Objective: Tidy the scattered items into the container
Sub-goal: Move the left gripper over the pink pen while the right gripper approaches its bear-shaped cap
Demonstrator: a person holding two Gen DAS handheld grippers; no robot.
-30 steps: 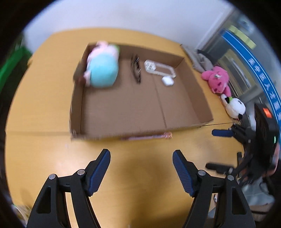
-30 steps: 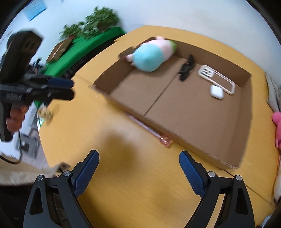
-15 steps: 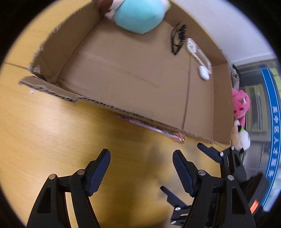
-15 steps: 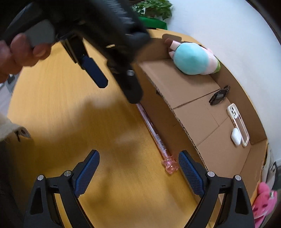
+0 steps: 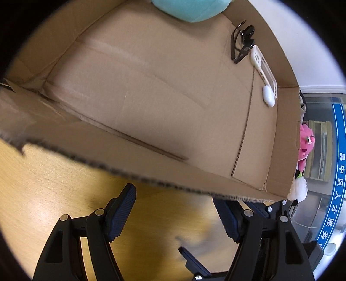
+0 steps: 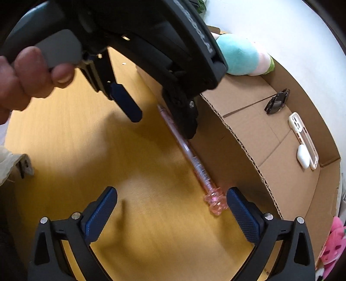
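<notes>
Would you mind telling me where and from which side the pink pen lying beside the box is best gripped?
Grip the pink pen at its slim mid-barrel, coming from above with fingers across its length. It lies flat on the table tight against the box wall, so the wall-side finger has little room. The knobbed end looks awkward. The right gripper, jaws opening, hovers nearest.

Wooden table (image 6: 71, 138) with yellow-orange grain, lit from above with soft glare patches; plain white wall (image 6: 281, 28) behind it; at one side, a glass partition (image 5: 322, 151) bearing a blue band with white characters (image 5: 337, 183); green foliage (image 6: 200, 5) at the far edge
</notes>
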